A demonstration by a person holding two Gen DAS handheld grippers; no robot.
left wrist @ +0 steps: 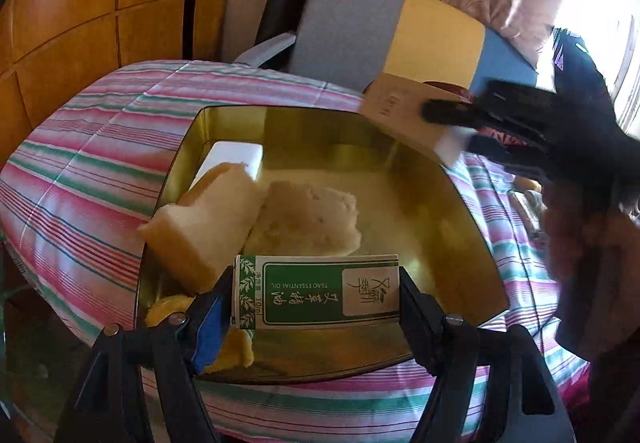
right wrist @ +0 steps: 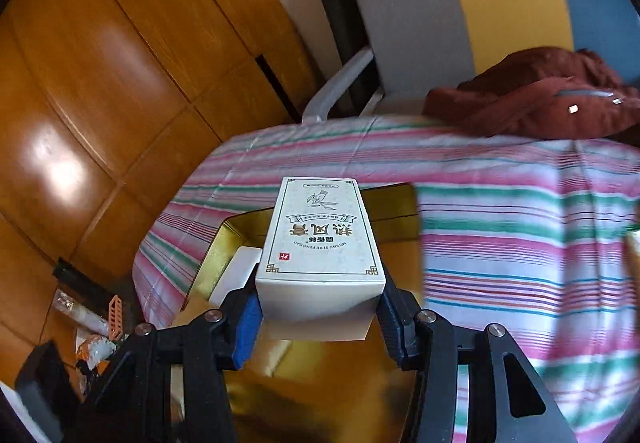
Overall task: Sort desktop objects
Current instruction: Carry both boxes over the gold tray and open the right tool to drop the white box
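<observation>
A gold metal tin (left wrist: 472,243) lies open on a striped cloth; it also shows in the right wrist view (right wrist: 396,203). In it lie a white block (left wrist: 236,157) and two pale yellow sponge pieces (left wrist: 208,219) (left wrist: 312,219). My left gripper (left wrist: 316,293) is shut on a green and white essential oil box (left wrist: 320,291) over the tin's near side. My right gripper (right wrist: 320,313) is shut on a pale cream box (right wrist: 322,243) above the tin. It shows at the right of the left wrist view (left wrist: 460,127) with that box (left wrist: 404,111).
The striped cloth (right wrist: 520,243) covers the table. A grey, yellow and blue chair (left wrist: 384,31) stands behind it, with a dark red garment (right wrist: 540,95) on it. Wooden cabinets (right wrist: 100,83) line the left. Clutter (right wrist: 92,327) lies on the floor at lower left.
</observation>
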